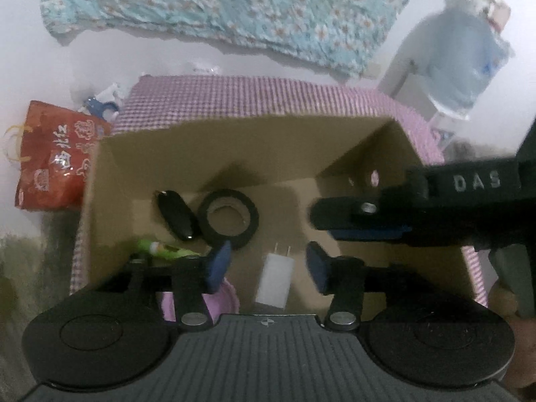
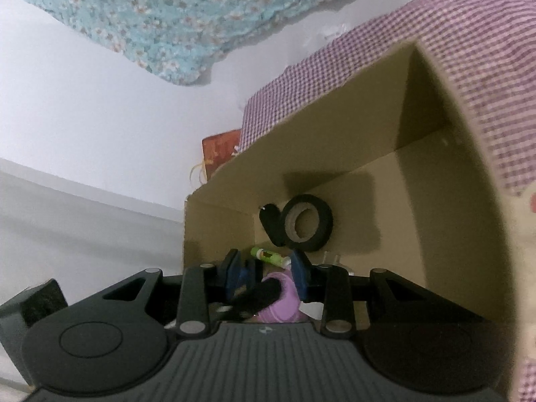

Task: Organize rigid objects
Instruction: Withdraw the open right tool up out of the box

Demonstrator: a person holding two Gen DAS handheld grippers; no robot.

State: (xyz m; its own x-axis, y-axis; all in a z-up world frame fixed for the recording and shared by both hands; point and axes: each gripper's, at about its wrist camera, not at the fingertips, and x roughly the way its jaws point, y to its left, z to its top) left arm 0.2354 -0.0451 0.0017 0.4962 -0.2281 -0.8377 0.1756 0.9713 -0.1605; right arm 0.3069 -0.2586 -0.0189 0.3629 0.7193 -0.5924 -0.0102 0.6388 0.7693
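Left tongs [image 1: 264,266] agape | white charger [image 1: 275,279] between fingers, untouched | box [image 1: 234,144]

Checked cloth [image 1: 254,97] carries cardboard box [image 1: 160,154]; red bag [image 1: 53,160] beside.

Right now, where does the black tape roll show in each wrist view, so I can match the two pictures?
Left wrist: the black tape roll lies on the cardboard box floor, left of centre, just beyond the left gripper.
Right wrist: the roll sits right of centre against the box's far wall, above the right gripper.
Shared landmark: the black oval object touching the roll's left side.
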